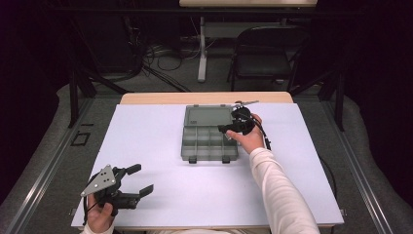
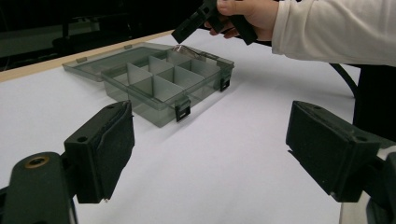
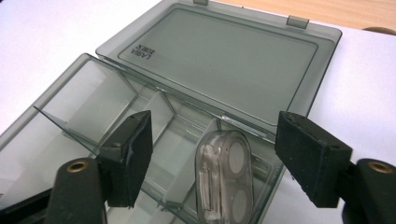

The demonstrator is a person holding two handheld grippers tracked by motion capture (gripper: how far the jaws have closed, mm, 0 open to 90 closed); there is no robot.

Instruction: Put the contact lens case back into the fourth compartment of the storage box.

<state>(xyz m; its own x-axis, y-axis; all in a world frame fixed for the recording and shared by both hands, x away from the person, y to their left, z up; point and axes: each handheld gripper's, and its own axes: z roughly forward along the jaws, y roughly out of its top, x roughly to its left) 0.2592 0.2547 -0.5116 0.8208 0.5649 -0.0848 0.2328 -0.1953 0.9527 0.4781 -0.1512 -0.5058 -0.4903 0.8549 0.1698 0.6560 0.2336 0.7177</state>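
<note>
A smoky translucent compartment box point(image 1: 209, 157) stands open in the middle of the white sheet, its lid point(image 3: 224, 60) lying flat behind it. A small clear case point(image 3: 225, 177) with two white round pads lies in a compartment at the box's back right corner. My right gripper point(image 1: 228, 131) hovers over that corner, open, its jaws to either side of the case point(image 3: 217, 140) and apart from it. My left gripper point(image 1: 140, 179) is held low at the near left, open and empty point(image 2: 212, 144), facing the box point(image 2: 154, 109). The right hand and gripper point(image 2: 191, 25) show beyond the box.
Bare white sheet point(image 1: 195, 195) surrounds the box, over a wooden table edge point(image 1: 204, 97) at the back. Behind the table are a black folding chair point(image 1: 265, 51), a white table leg point(image 1: 202, 48) and floor cables point(image 1: 160, 58). A cable point(image 1: 267, 141) trails from the right gripper.
</note>
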